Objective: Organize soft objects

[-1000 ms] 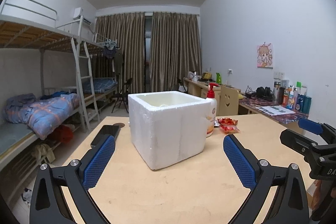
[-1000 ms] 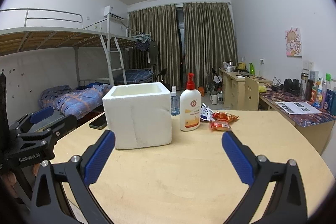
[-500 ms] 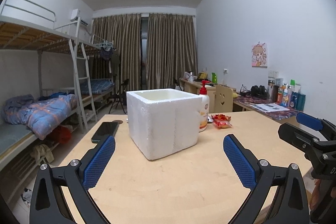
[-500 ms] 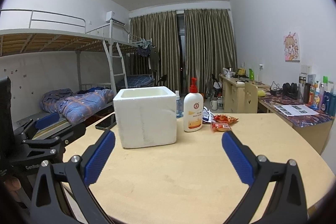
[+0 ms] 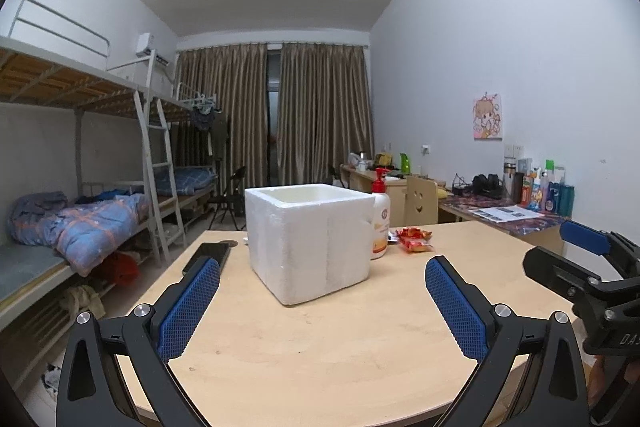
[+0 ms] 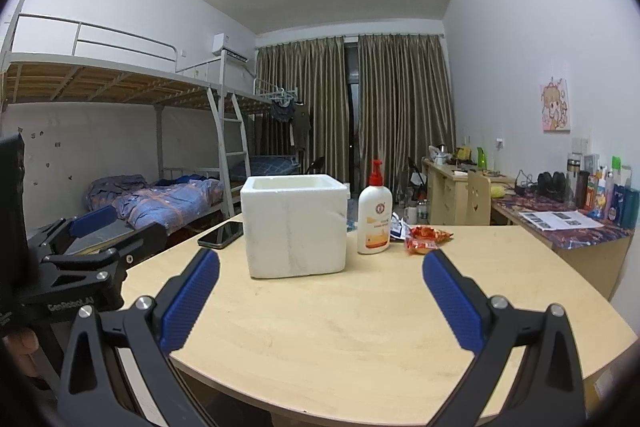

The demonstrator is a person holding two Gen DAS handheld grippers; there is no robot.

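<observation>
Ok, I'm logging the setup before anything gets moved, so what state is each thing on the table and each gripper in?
Left gripper: open, empty, above the table.
Right gripper: open, empty, above the table.
Foam box: upright, lid off, inside not visible.
Pump bottle: upright, beside the box.
Snack packets: lying on the table.
Phone: lying flat, screen dark.

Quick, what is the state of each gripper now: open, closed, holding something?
Left gripper: open, holding nothing, above the table.
Right gripper: open, holding nothing, aimed at the foam box.
</observation>
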